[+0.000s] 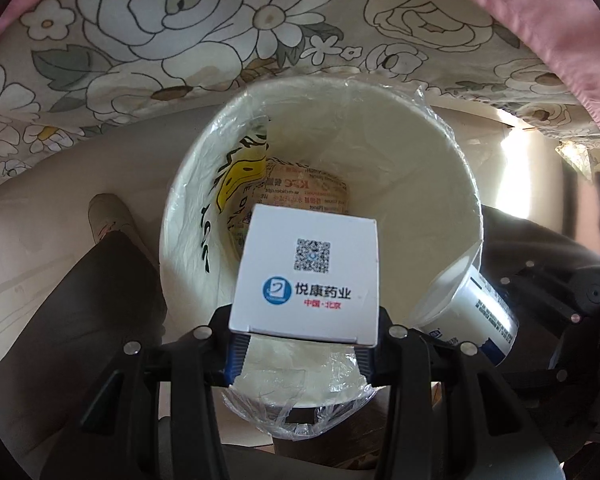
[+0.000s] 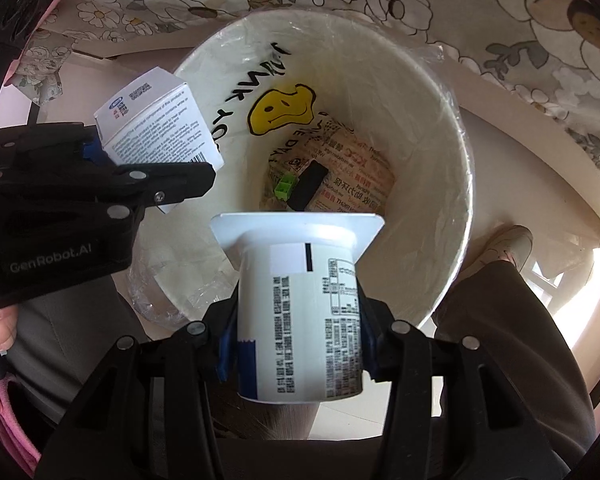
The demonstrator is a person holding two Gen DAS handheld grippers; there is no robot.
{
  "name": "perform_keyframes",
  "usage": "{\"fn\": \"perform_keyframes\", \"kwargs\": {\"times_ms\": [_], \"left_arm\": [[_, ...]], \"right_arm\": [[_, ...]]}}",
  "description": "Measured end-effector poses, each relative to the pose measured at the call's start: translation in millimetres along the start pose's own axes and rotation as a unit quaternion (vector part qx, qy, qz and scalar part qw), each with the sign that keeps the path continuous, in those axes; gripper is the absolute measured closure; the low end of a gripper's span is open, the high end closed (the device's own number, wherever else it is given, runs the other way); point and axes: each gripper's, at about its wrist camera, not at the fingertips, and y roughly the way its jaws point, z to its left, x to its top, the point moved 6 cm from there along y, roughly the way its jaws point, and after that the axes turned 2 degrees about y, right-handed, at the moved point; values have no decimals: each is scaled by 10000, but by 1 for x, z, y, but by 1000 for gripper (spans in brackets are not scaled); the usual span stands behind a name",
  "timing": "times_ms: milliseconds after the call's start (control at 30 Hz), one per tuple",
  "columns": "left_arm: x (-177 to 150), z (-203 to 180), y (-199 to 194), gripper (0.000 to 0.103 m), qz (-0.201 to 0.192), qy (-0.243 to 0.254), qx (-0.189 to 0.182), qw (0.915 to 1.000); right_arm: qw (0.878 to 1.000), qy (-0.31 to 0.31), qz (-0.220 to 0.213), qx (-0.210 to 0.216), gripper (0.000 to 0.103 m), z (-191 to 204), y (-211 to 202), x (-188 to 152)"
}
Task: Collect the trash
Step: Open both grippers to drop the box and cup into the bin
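Floral bedding (image 1: 148, 40) lay behind the lined bin (image 1: 466, 184). Left gripper (image 1: 304, 344) pinched a medicine box (image 1: 306, 276) and right gripper (image 2: 296, 344) a yogurt cup (image 2: 300, 312), both seemingly over the bin mouth, beyond the fingertips; each was best released only once centred there.

One white bin (image 2: 440, 128), one medicine box (image 1: 306, 276), one yogurt cup (image 2: 300, 312), two claws (image 1: 300, 354) (image 2: 296, 344)

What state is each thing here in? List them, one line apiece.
Left gripper: shut on the medicine box.
Medicine box: closed, held over the bin.
Right gripper: shut on the yogurt cup.
Yogurt cup: held, mouth pointing into the bin.
Trash bin: open, lined with a clear bag, partly filled.
Printed paper wrapper: crumpled at the bottom.
Green and black part: lying on the wrapper.
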Motion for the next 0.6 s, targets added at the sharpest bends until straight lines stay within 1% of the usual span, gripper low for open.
{"fn": "perform_keyframes", "kwargs": {"times_ms": [167, 300, 467, 533, 600], "left_arm": [[1, 8, 17, 57, 201, -170, -99, 9996], [4, 9, 29, 57, 305, -264, -94, 9991], [3, 13, 44, 56, 538, -422, -174, 9975], [3, 14, 47, 56, 557, -432, -154, 9974], [5, 13, 46, 56, 537, -424, -142, 9976]], "right_arm": [[9997, 179, 145, 87, 55, -2, 19, 5], [9994, 233, 249, 44, 55, -6, 34, 8], [9990, 256, 360, 7, 55, -8, 46, 9], [9990, 234, 387, 18, 54, -8, 48, 9], [9990, 181, 395, -88, 54, -8, 49, 9]]}}
